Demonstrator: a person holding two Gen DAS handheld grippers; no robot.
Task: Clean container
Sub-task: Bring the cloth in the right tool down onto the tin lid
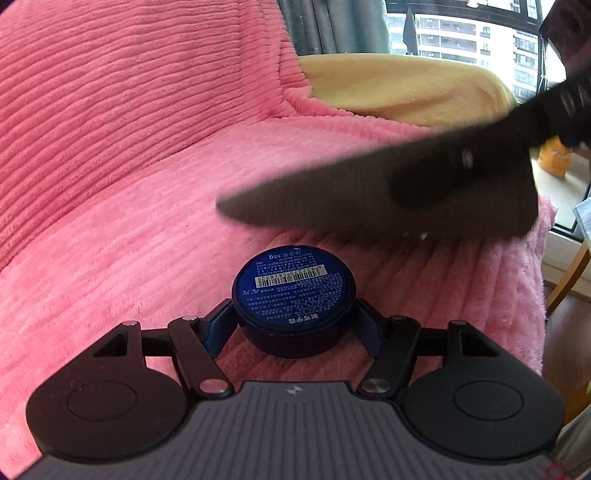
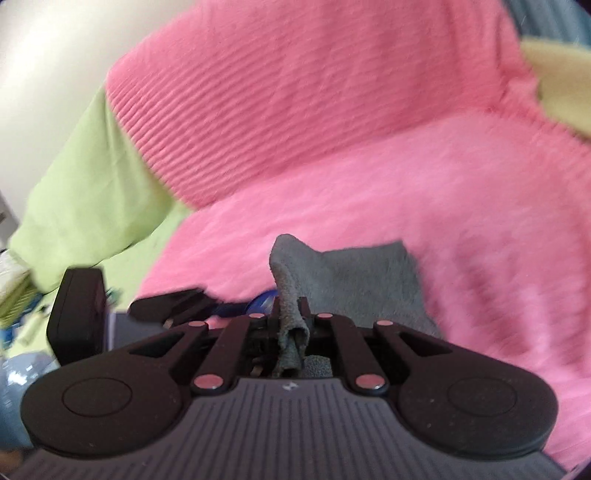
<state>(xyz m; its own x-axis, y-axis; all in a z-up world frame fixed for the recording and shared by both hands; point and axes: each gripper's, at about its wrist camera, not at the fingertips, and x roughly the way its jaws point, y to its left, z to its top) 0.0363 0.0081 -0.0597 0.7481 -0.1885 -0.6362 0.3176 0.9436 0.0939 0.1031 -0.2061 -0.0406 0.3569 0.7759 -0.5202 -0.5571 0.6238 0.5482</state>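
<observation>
1. Gripping a small round blue tin (image 1: 294, 291), the left gripper (image 1: 294, 325) has its two fingers pressed against opposite sides of the tin's dark wall, clamped on it.
2. The tin sits upside down, its barcode label facing up, near the front edge of a seat draped in a pink ribbed blanket (image 1: 129, 184).
3. The right gripper (image 2: 290, 310) is pinched together on a fold of grey cloth (image 2: 354, 273); the rest of the cloth spreads over the pink blanket just beyond the fingertips.
4. In the left camera, the right gripper appears as a dark blurred shape (image 1: 388, 192) above and behind the tin, not touching it.
5. A yellow cushion (image 1: 399, 88) lies at the blanket's far right edge, and a window (image 1: 461, 33) shows apartment blocks outside.
6. The step in hand looks like bringing the cloth to the tin, with wiping not yet begun.
7. The next move likely calls for lowering the cloth onto the labelled face while the left gripper steadies the tin.
</observation>
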